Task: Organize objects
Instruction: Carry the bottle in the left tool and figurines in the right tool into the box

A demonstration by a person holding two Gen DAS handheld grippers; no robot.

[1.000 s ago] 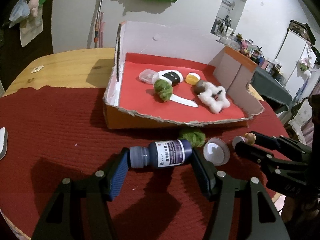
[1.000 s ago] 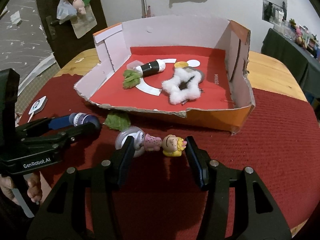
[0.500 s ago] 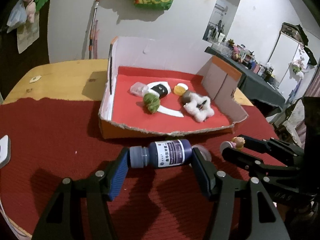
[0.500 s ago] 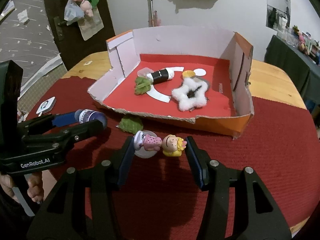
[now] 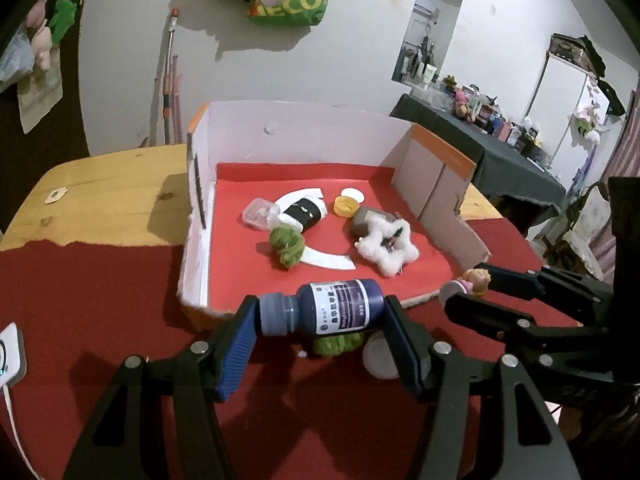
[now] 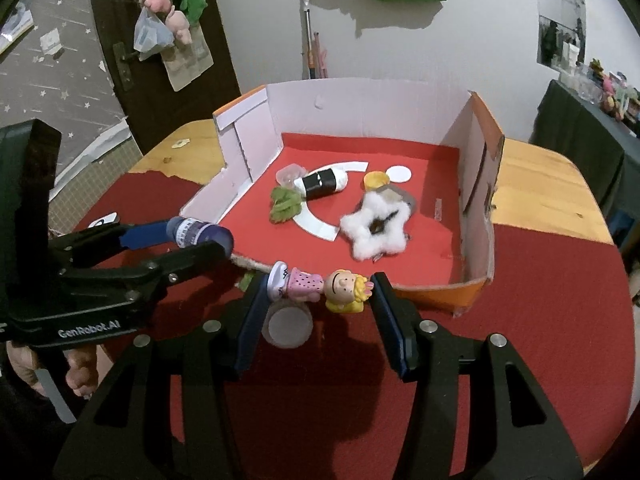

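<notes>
My left gripper [image 5: 320, 316] is shut on a dark blue bottle [image 5: 320, 312] with a white label, held sideways above the red cloth near the box's front edge. My right gripper [image 6: 318, 290] is shut on a small doll figure [image 6: 320, 285] with a pink dress and yellow hair, also lifted. The open cardboard box [image 5: 304, 132] with a red floor holds a white fluffy star [image 5: 386, 244], a green wool ball [image 5: 286, 242], a black-and-white tube [image 5: 304, 212], a yellow cap [image 5: 346, 205] and a clear lid [image 5: 256, 212]. The box also shows in the right wrist view [image 6: 360, 104].
On the red cloth [image 5: 80, 300] below the grippers lie a green wool ball [image 5: 336, 344] and a white round lid [image 6: 289, 326]. A white device [image 5: 8, 354] lies at the left edge. The wooden table [image 5: 108, 192] extends behind the cloth.
Both grippers have risen and moved toward the box with their objects. The green ball and white lid stay on the cloth, now below the grippers.
</notes>
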